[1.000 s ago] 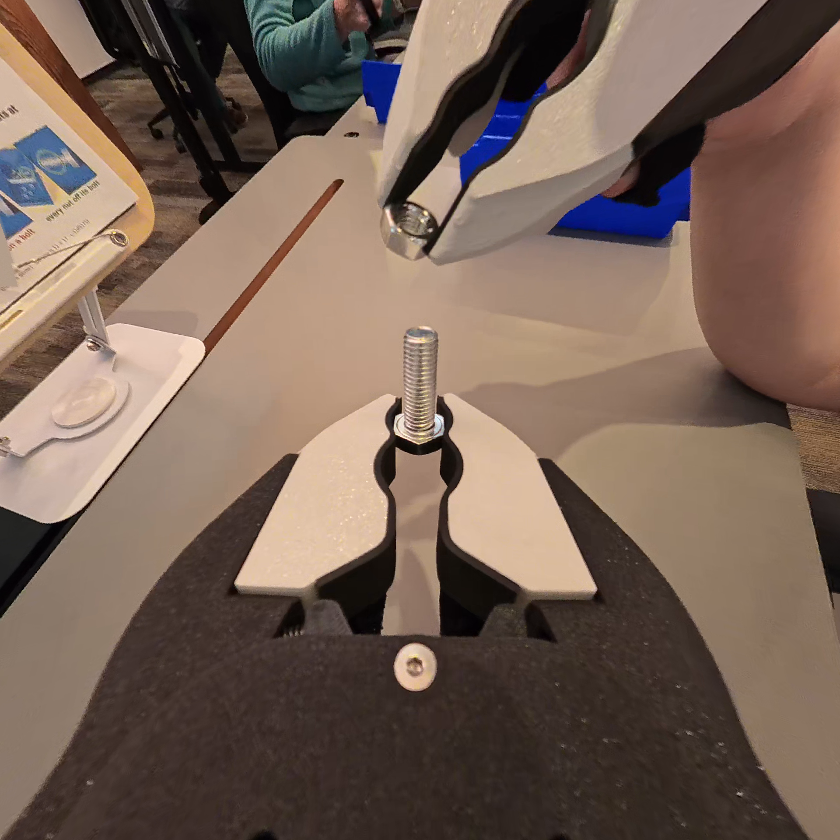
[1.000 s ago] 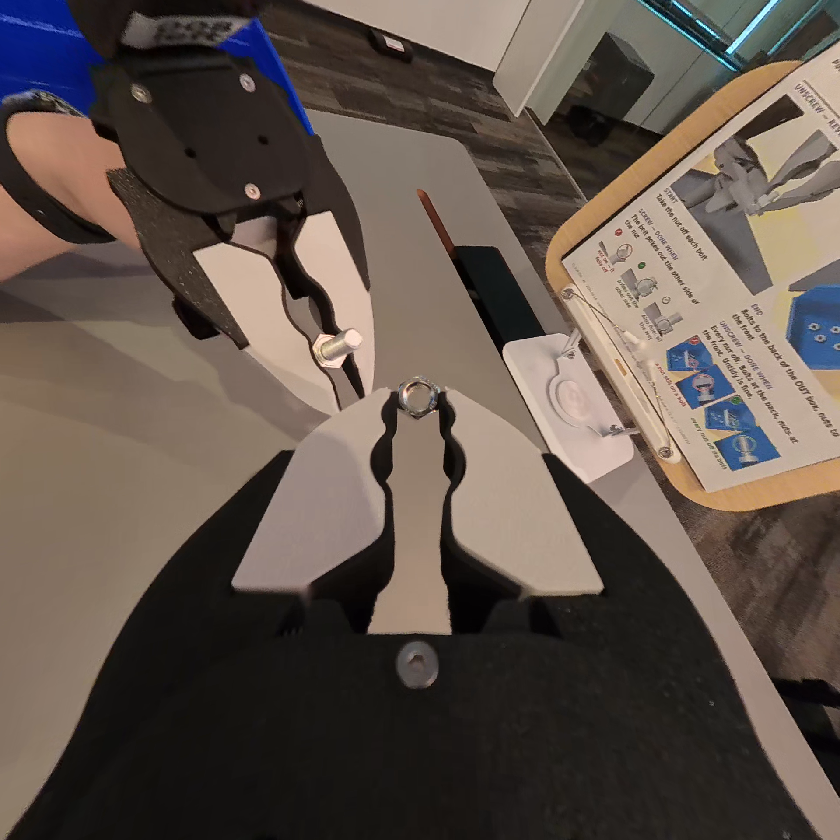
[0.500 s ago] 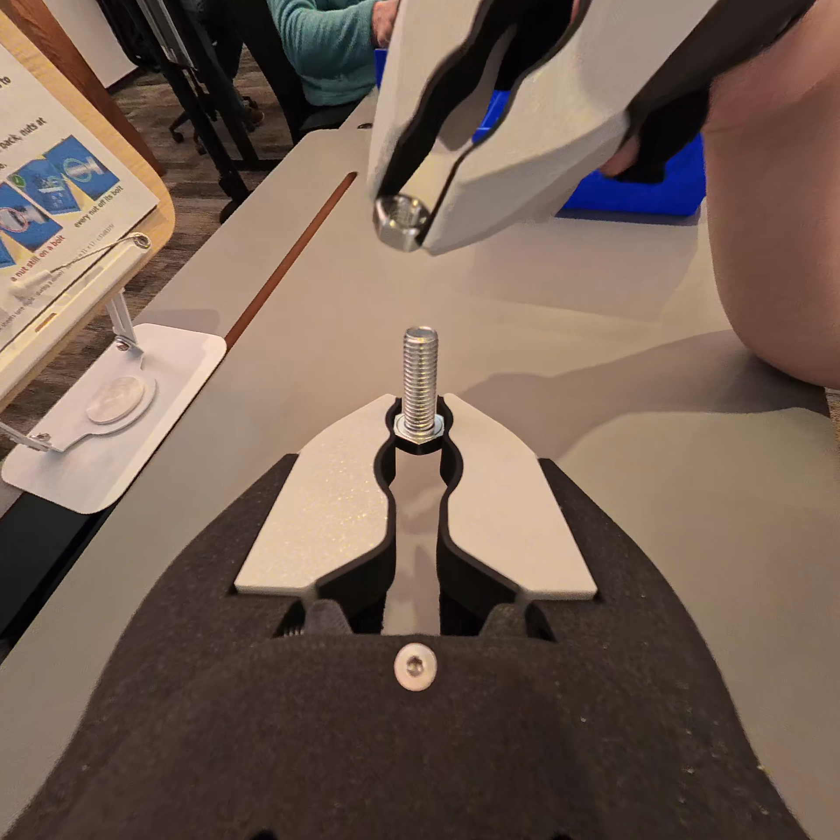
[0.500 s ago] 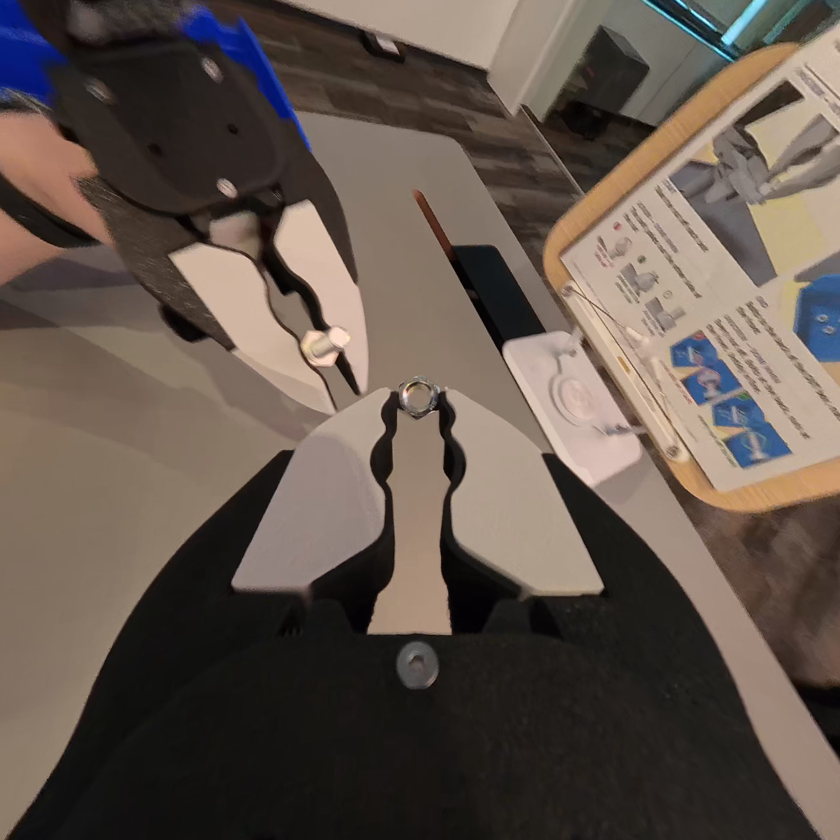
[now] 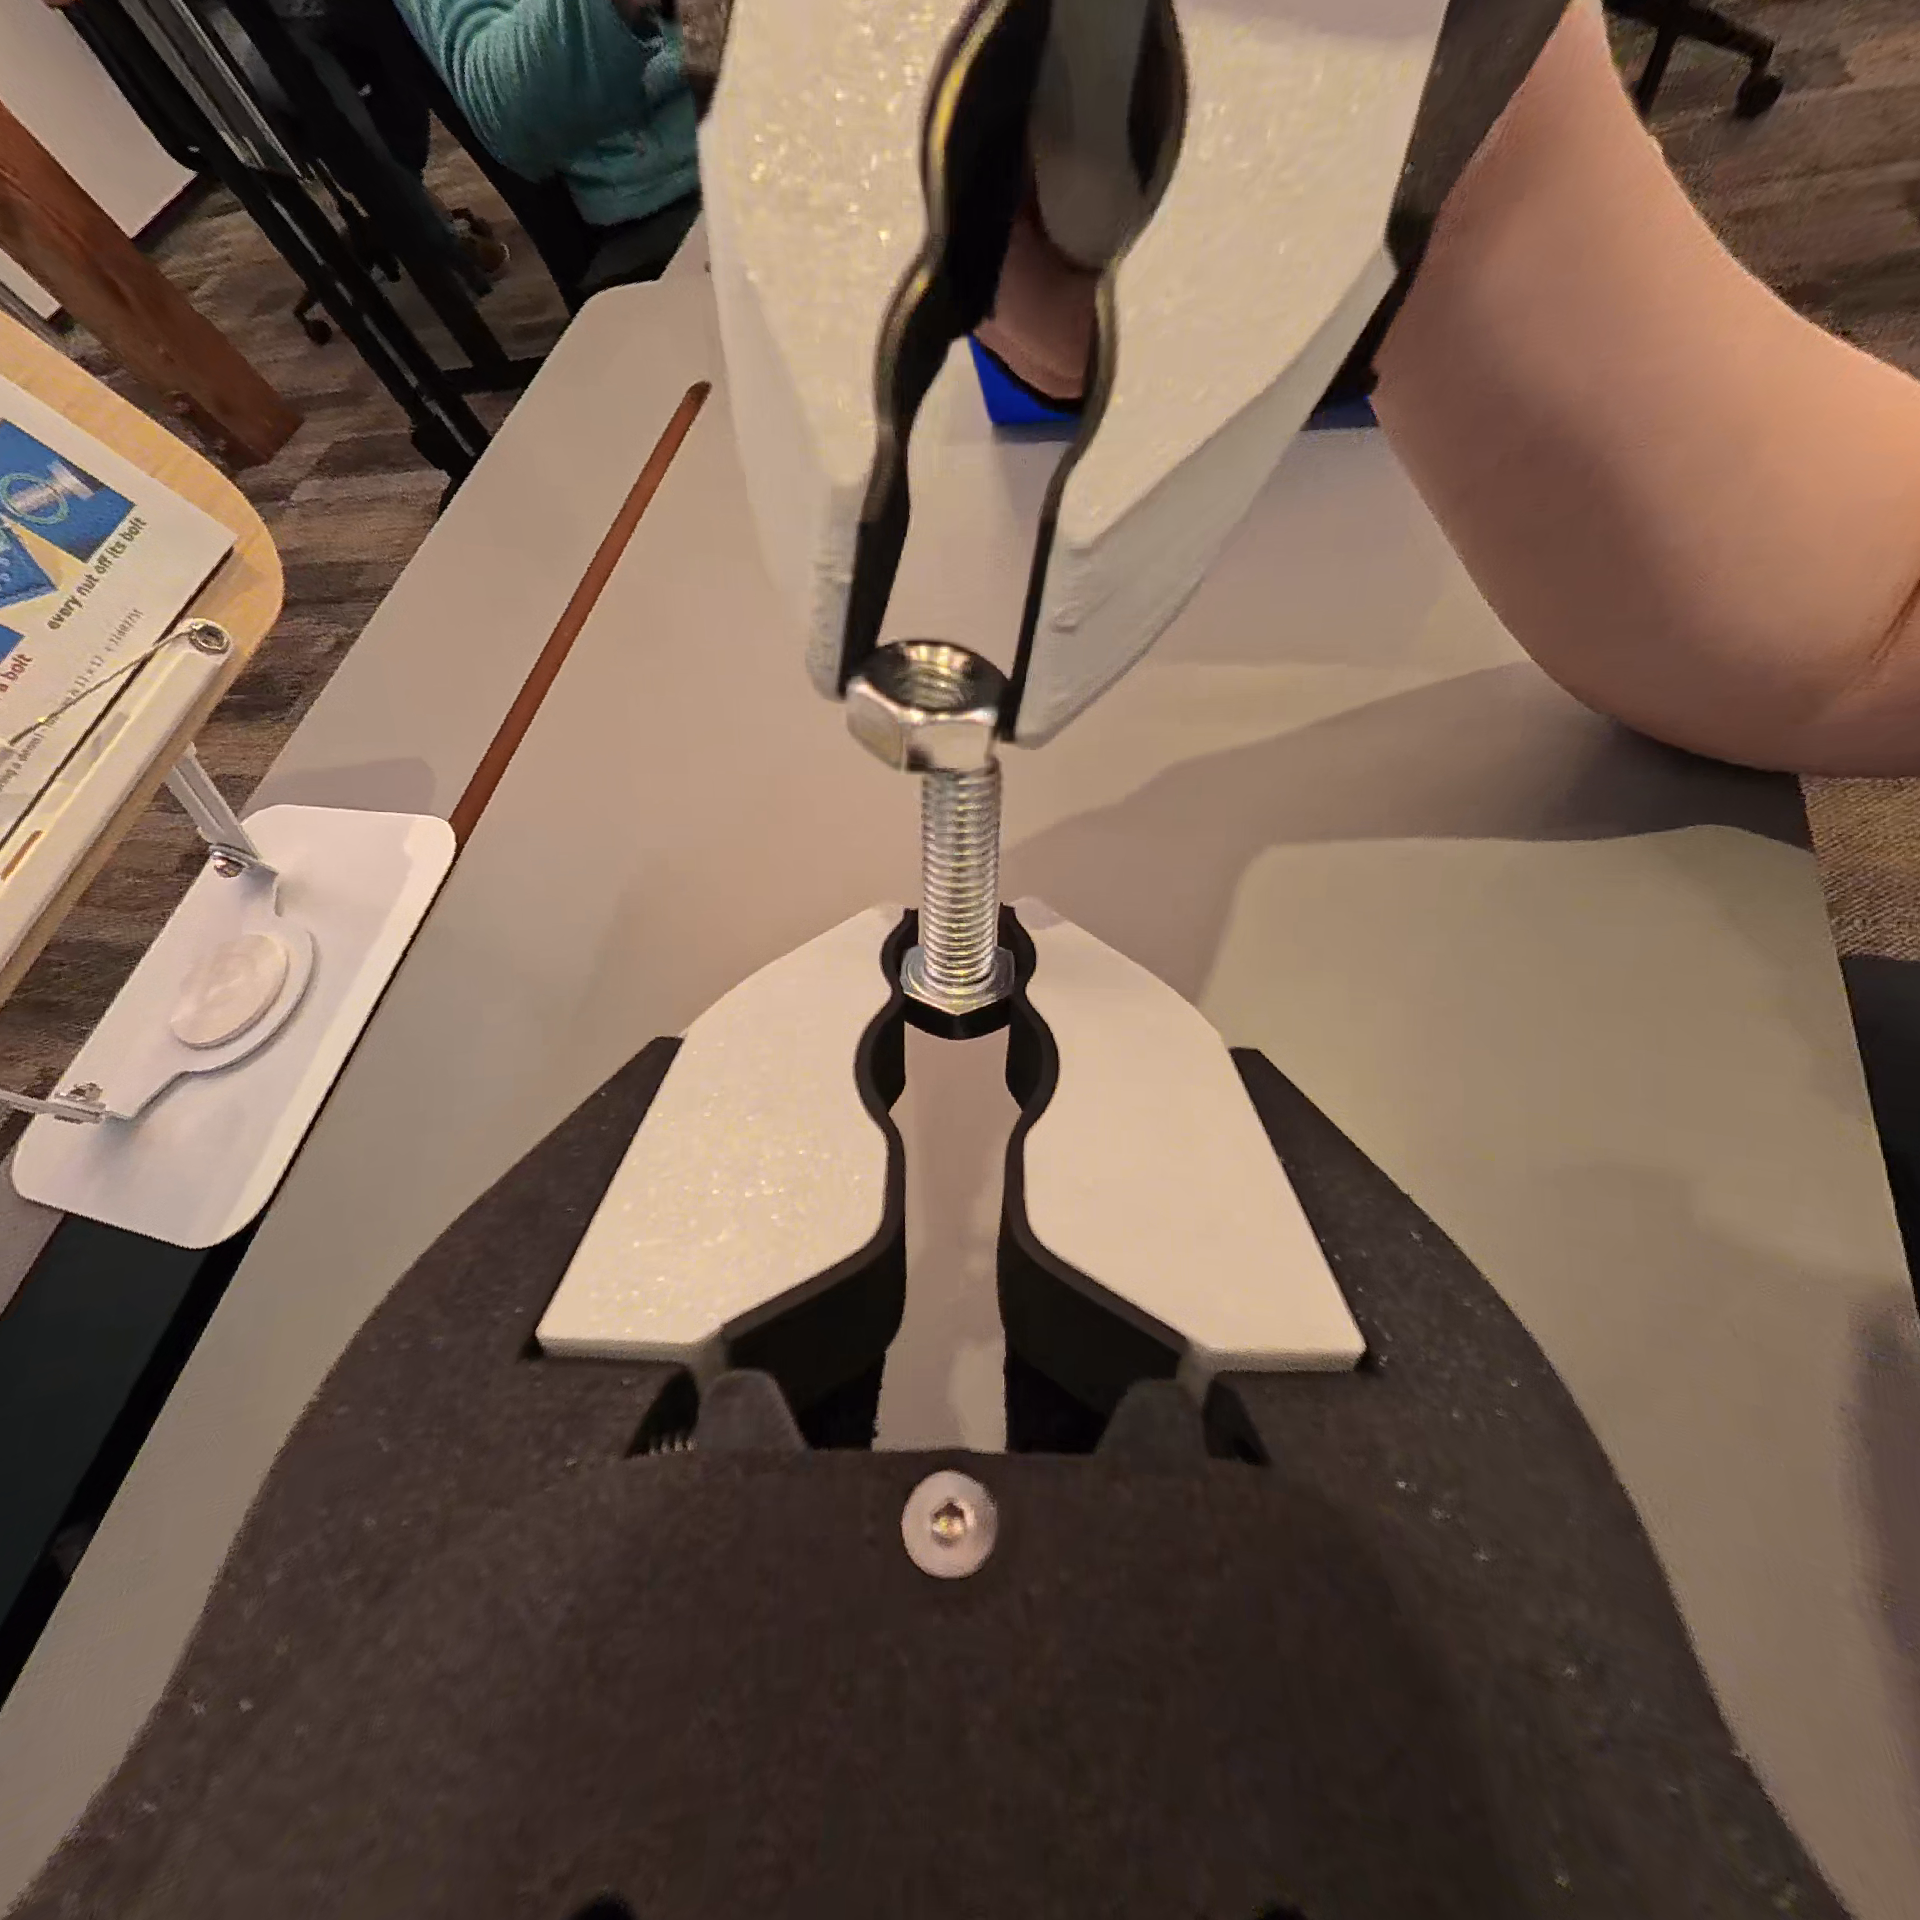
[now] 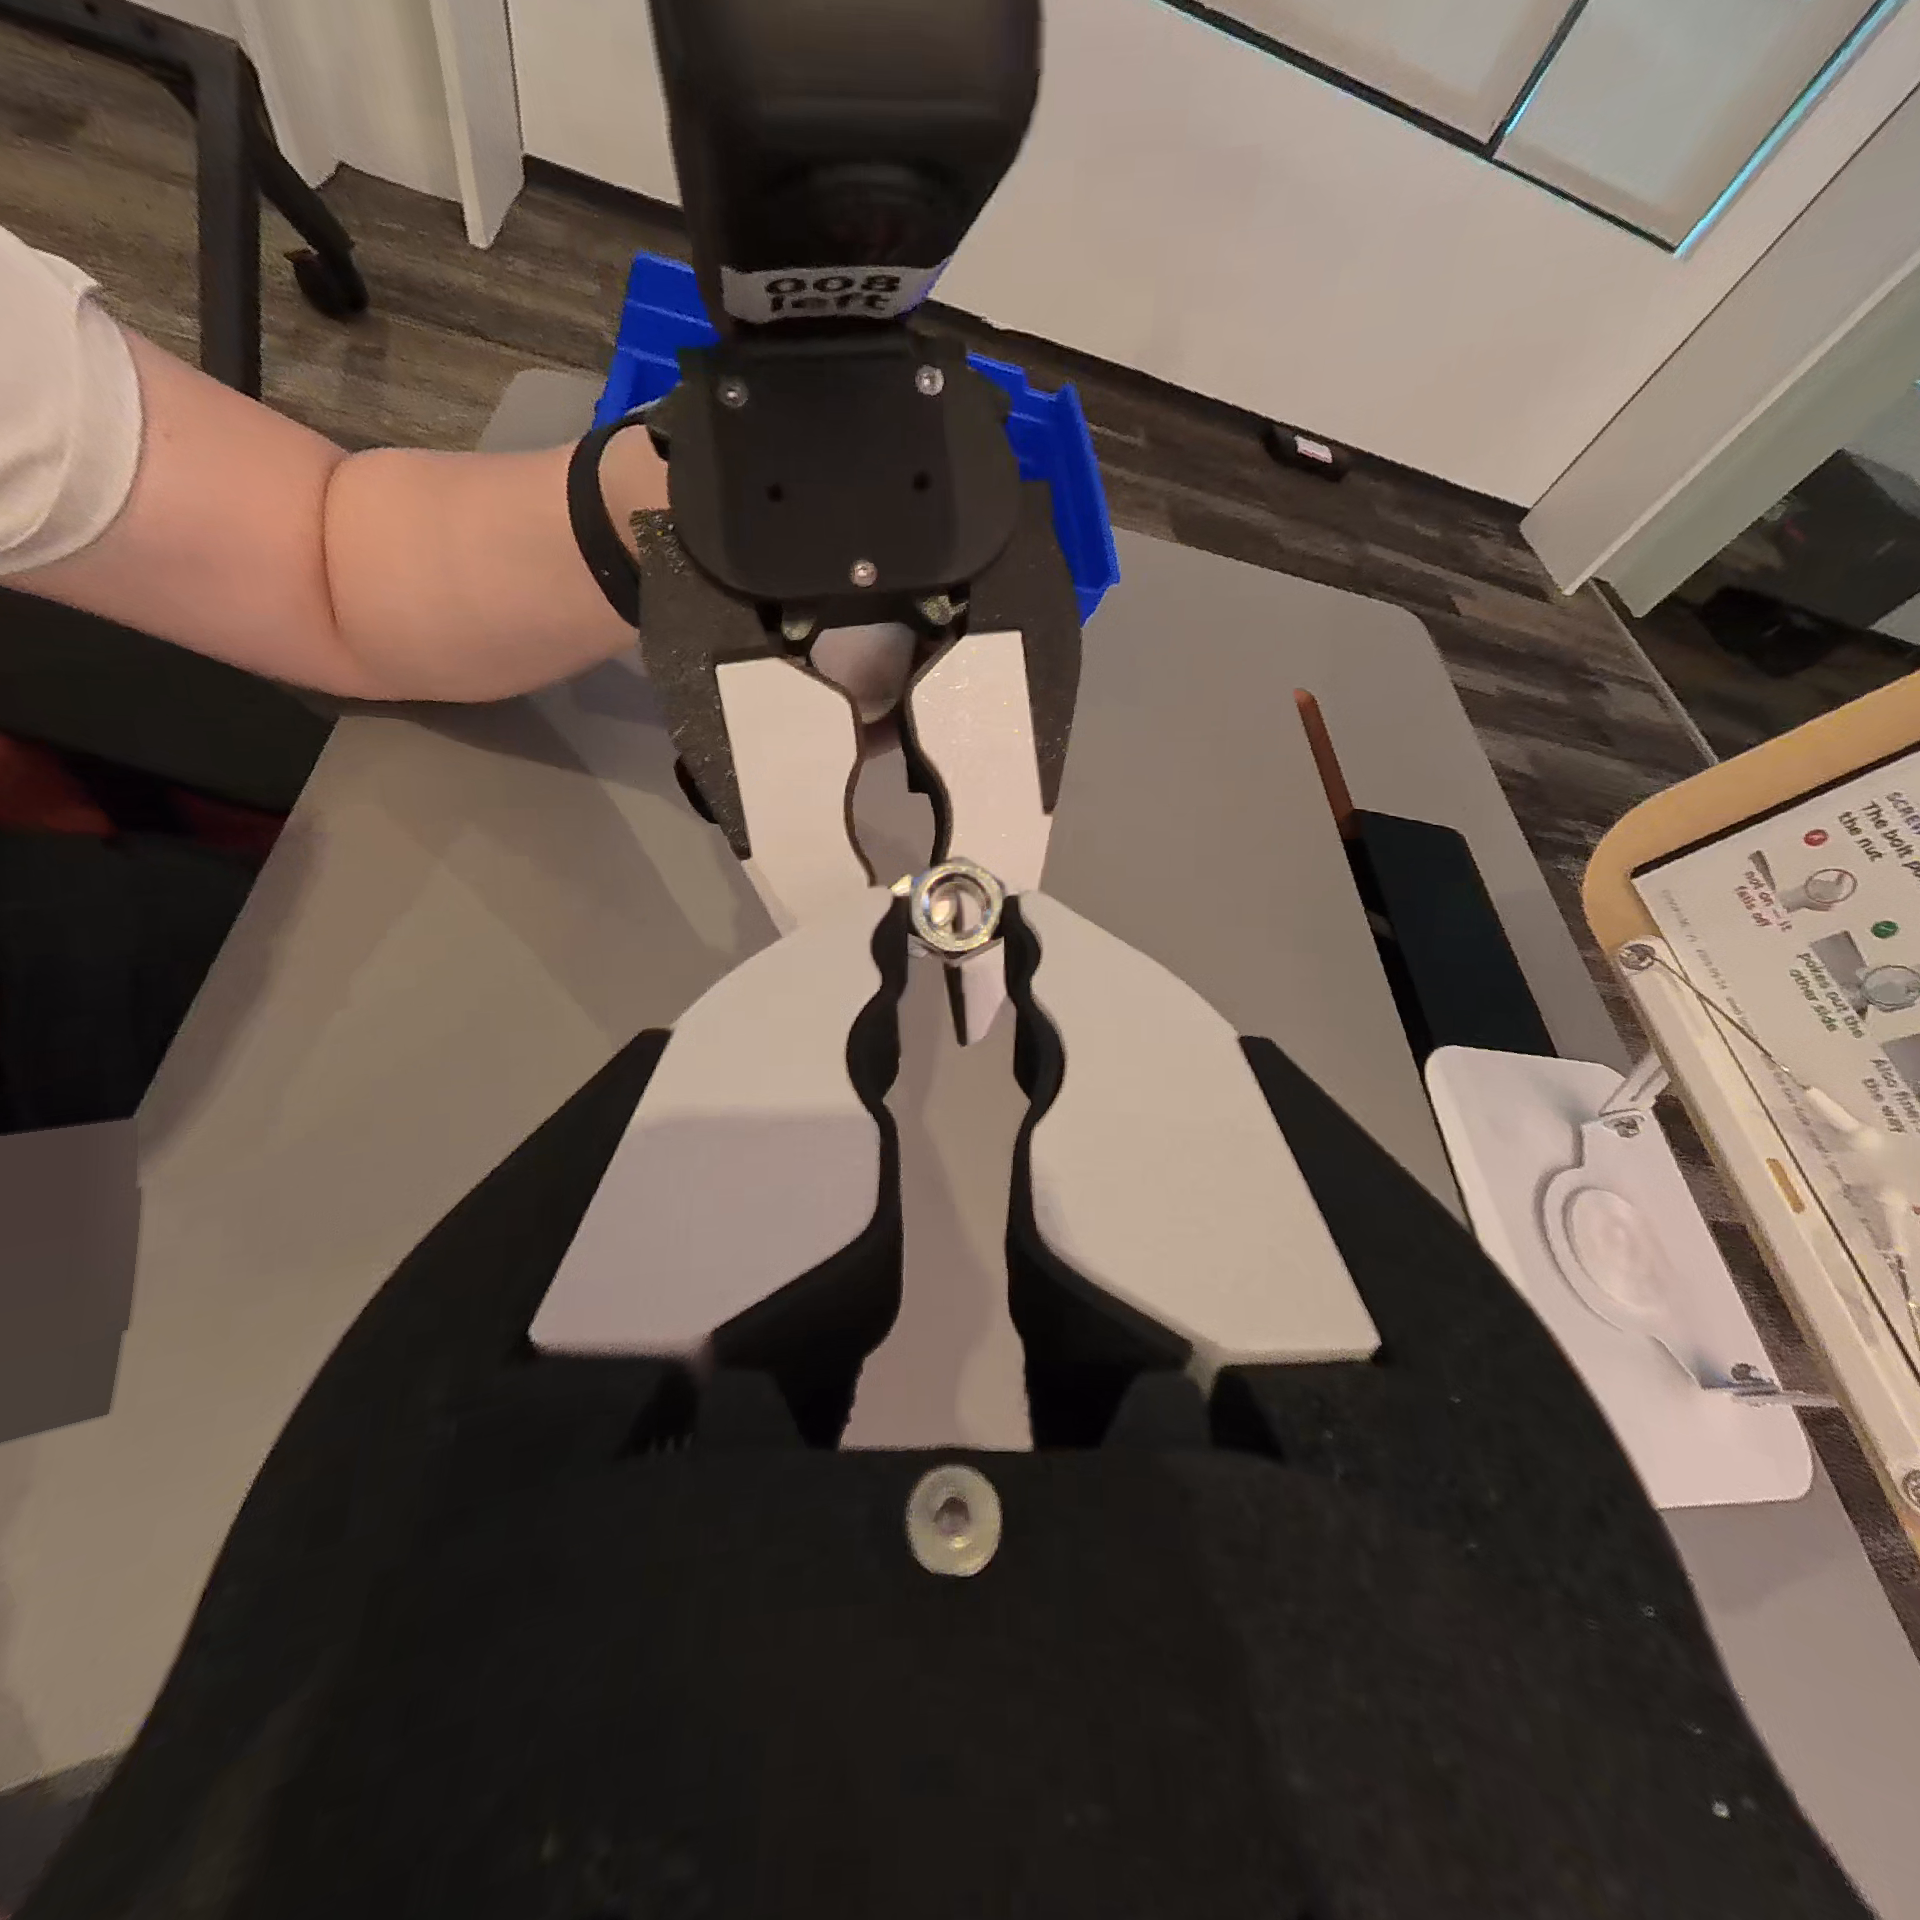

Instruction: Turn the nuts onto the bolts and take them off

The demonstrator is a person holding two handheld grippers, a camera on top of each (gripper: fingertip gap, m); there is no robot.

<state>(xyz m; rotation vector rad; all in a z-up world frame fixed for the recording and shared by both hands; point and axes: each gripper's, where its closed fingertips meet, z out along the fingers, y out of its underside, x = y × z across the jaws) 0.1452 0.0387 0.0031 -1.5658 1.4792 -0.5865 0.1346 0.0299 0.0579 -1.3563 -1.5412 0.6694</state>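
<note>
The hex nut (image 5: 927,704) sits on the tip of the threaded bolt (image 5: 954,878), and the bolt stands upright above the grey table (image 5: 1507,1091). The left gripper (image 5: 953,961) is clenched on the bolt's hexagonal head, which rests in the notch between its white fingers (image 5: 769,1132). The right gripper (image 5: 940,665) comes from above and is closed on the nut, one black-lined fingertip on each side of it. In the right wrist view the nut (image 6: 952,923) is seen through its hole, held at the tips of the right gripper (image 6: 952,935), and the left gripper (image 6: 914,862) points toward the camera just behind it. On the black body of this left gripper there is a small white label (image 6: 826,293) with printed characters. A bare forearm (image 6: 416,571) reaches to it from the left side. A blue plastic bin (image 6: 1070,499) stands on the far part of the table, behind the gripper. Beside the table edge, a wooden board (image 5: 255,566) holds a printed instruction sheet (image 6: 1818,935) with coloured pictures and text, and it leans on a white stand (image 5: 223,1013). The table has a narrow brown slot (image 5: 566,644). The floor is dark wood-pattern, with white walls (image 6: 1195,208) behind. A seated person in a teal sweater (image 5: 561,94) is in the background.
</note>
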